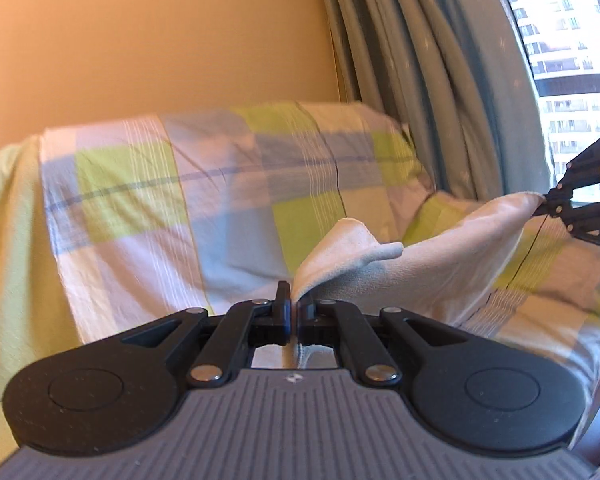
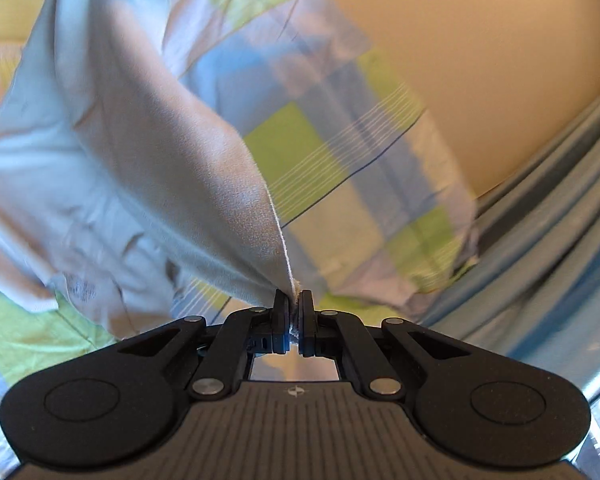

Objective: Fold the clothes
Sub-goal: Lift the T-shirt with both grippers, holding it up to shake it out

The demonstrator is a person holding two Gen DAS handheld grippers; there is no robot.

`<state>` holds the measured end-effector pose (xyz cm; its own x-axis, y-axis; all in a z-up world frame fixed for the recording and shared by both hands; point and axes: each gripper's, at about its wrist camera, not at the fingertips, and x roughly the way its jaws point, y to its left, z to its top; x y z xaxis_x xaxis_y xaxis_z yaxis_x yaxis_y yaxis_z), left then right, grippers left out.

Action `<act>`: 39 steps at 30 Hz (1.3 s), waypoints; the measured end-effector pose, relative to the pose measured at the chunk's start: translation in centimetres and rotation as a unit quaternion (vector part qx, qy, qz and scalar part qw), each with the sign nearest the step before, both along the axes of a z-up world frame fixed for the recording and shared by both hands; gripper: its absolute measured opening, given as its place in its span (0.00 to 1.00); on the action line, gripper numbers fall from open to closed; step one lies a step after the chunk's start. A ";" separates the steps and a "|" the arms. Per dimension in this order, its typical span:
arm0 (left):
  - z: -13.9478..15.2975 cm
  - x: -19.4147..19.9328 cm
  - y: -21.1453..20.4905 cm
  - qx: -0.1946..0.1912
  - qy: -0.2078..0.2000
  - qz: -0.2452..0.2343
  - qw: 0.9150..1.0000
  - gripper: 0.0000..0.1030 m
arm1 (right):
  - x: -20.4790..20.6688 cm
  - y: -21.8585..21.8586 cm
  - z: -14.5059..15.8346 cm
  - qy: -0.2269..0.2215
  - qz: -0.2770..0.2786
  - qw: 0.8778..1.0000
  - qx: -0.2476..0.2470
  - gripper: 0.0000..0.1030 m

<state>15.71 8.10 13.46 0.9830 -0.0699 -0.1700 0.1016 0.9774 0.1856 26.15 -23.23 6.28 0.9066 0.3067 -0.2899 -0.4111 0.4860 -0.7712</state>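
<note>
- Pale grey soft-knit garment (image 1: 440, 248) hangs stretched between the two claws, lifted off the bed; in the left wrist view it runs from the bottom centre of the frame up to the right edge.
- Left claw (image 1: 294, 312) is clamped on one corner of the cloth, which bunches between the pads and folds over just above them.
- Right claw (image 2: 295, 312) is pinched tight on a hemmed edge with a white stitched seam; seen from the left wrist view it sits at the far right of the frame (image 1: 548, 202), gripping the opposite corner.
- Holding two corners apart like this looks meant to spread the garment flat in the air, so it can be laid down square for a fold.
- Most of the fabric sags to the left of the right wrist frame, with a ribbed cuff or hem at the lower left; it is not yet taut.
- Checked bedcover in green, blue and lilac squares (image 1: 160, 200) lies under and behind the cloth and offers broad open room for laying it out.
- Grey-green pleated curtain (image 1: 420, 60) hangs in the upper right of the left wrist frame, near the right claw; a swing that way could brush it.
</note>
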 end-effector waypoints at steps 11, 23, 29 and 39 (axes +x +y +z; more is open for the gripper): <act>10.1 -8.1 -1.1 -0.044 -0.077 -0.031 0.996 0.01 | -11.9 -2.3 14.0 -0.115 -0.030 0.992 0.033 0.00; 5.4 1.9 0.1 -0.060 -0.014 -0.006 0.998 0.01 | -6.2 1.0 12.7 -0.097 -0.047 0.994 0.020 0.00; 0.8 7.6 1.5 -0.065 0.007 0.023 0.998 0.01 | 1.3 4.1 7.5 -0.074 -0.051 0.996 0.028 0.00; -2.3 10.2 2.1 -0.038 0.045 0.030 0.998 0.01 | 2.8 5.4 1.9 -0.036 -0.040 0.998 -0.013 0.00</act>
<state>25.90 10.18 11.15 0.9666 -0.0270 -0.2549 0.0547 0.9932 0.1025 28.99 -17.83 8.19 0.9465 0.2255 -0.2309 -0.3153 0.4938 -0.8104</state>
